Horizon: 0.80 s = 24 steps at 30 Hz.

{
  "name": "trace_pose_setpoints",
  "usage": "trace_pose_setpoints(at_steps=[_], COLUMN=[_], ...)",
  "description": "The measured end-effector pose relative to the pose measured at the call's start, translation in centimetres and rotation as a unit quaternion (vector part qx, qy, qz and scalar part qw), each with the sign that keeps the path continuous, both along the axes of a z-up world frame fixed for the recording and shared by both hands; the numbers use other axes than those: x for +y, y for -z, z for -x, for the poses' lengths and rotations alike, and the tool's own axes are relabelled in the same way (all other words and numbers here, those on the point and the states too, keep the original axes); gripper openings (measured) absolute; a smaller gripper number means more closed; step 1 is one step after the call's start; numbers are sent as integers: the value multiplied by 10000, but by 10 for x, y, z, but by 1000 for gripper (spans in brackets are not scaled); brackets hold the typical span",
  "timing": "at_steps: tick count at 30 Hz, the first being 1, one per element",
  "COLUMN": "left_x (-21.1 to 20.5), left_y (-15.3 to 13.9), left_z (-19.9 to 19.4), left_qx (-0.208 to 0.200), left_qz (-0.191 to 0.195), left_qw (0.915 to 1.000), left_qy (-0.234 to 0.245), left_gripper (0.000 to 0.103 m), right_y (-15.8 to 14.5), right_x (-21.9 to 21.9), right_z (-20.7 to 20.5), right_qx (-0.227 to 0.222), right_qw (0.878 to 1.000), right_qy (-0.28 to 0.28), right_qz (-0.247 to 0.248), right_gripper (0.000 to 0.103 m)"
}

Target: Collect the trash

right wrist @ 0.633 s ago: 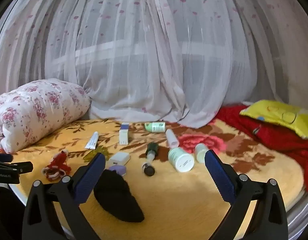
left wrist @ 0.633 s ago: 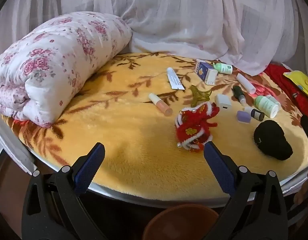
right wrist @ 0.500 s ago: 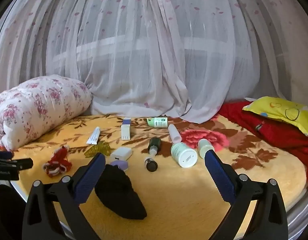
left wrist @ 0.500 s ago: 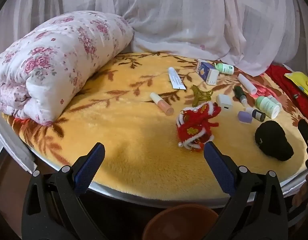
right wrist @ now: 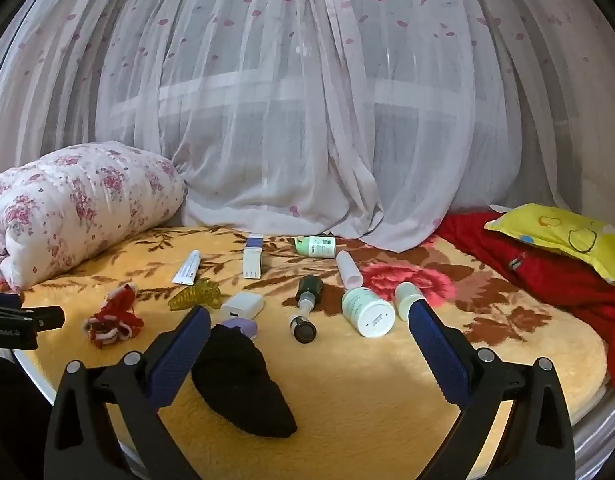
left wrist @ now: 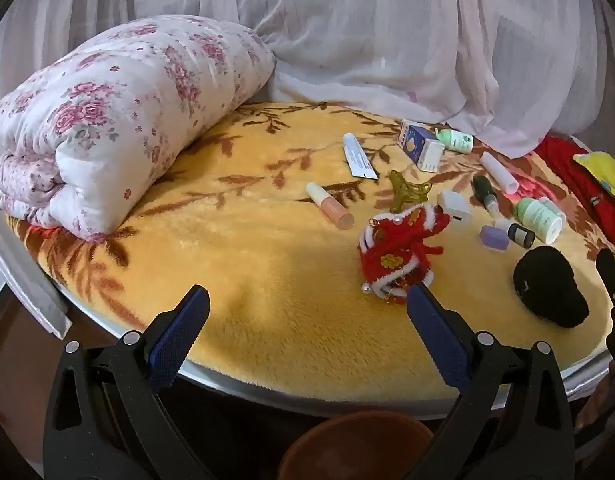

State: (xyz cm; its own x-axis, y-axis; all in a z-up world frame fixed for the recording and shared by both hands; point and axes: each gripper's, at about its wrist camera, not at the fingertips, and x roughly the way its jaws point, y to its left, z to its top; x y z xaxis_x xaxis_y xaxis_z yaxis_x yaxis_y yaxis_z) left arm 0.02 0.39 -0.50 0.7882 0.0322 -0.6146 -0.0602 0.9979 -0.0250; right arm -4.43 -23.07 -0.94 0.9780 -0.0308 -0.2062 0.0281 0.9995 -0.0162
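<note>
both grippers, left gripper [left wrist: 303,320] and right gripper [right wrist: 307,338], hover wide and empty at the bed's [left wrist: 267,280] six o'clock edge, surveying scattered bottles [right wrist: 367,312] and a black sock [right wrist: 239,384] for pickup.

Bare yellow blanket [left wrist: 243,264] lies open between the rolled floral quilt [left wrist: 119,120] and the red knitted ornament [left wrist: 399,248]. Right of that, bottles, tubes and a black sock [right wrist: 239,384] crowd closely together. The net curtain [right wrist: 307,120] closes off the back.
</note>
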Motion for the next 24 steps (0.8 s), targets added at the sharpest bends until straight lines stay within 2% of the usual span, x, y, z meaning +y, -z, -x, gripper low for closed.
trace_pose_setpoints(at_steps=[24], left_x=[-1], left_y=[5], left_z=[1], left_qx=[57], left_qz=[-5], left_qw=[10000], left_qy=[0], left_gripper=[96], right_y=[0], right_x=[-2], right_z=[-2], right_qx=[41], right_qw=[9999], right_qy=[-151], right_qz=[-13], right_gripper=[98])
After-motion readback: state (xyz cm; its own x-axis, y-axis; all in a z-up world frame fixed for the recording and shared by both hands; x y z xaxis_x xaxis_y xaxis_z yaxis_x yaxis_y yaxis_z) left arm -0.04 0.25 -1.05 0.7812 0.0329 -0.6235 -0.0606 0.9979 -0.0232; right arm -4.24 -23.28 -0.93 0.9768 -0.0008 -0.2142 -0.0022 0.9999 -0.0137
